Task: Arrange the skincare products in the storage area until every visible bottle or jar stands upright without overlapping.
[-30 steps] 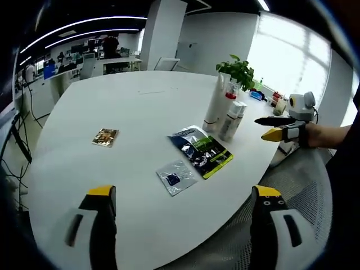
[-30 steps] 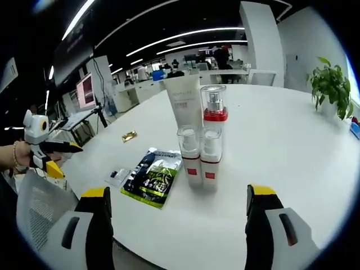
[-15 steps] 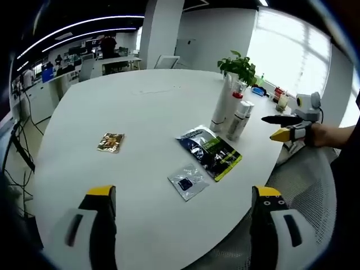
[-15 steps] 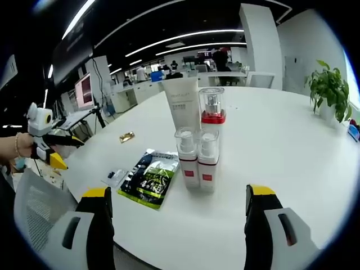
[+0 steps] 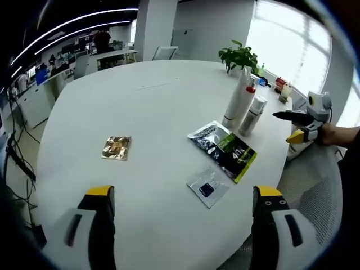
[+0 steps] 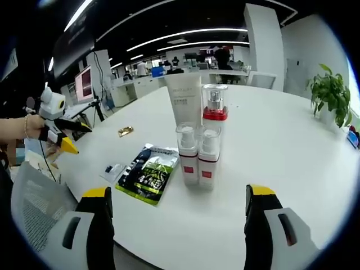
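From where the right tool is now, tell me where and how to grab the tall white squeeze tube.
Grip the tall white squeeze tube high on its wide flat upper body, coming from above or the tube's left. It stands upright behind two small clear-capped red-banded bottles and beside the red-collared pump bottle, so a low frontal approach looks blocked.

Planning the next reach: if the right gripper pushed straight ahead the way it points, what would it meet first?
Probably the two short red-banded bottles, standing side by side between the right gripper's open jaws; only bare table lies before them. Depth is uncertain.
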{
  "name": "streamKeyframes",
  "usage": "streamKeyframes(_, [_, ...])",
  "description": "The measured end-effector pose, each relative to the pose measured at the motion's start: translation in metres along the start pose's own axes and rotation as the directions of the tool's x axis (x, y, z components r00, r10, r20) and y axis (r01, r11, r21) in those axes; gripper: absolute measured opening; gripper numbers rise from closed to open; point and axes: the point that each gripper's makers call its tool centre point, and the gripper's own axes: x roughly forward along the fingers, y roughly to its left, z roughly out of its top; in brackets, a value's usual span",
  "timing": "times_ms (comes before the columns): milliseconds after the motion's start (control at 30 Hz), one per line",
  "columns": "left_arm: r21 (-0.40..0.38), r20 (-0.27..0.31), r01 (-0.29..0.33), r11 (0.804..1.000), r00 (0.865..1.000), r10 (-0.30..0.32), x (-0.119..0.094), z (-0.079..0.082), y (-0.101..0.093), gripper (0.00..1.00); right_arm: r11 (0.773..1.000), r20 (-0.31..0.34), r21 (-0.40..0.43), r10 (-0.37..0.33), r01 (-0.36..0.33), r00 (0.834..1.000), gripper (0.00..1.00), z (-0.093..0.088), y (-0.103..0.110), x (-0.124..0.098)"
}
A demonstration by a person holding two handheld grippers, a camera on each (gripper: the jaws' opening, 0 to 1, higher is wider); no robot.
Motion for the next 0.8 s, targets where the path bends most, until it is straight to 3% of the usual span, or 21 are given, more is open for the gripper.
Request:
streamKeyframes(100, [0.004, -0.013, -0.005, 1.000, 1.000, 0.005, 0.006, 0.004, 0.016, 0.96, 1.000, 0.000, 0.018, 0.003, -0.003, 1.000, 0.98, 0.000, 0.000, 0.000])
streamKeyframes(433, [0.029, -0.065, 0.002, 1.000, 0.998, 0.000, 0.019, 0.013, 0.029, 0.96, 0.999, -0.015, 0.041, -0.003, 0.004, 1.000, 0.97, -0.004, -0.002, 0.001])
streamKeyframes(800, [0.063, -0.114, -0.004, 0.998, 0.993, 0.011, 0.044, 0.021, 0.063, 0.94, 0.998, -0.037, 0.060, -0.009, 0.011, 0.999, 0.96, -0.010, -0.005, 0.003])
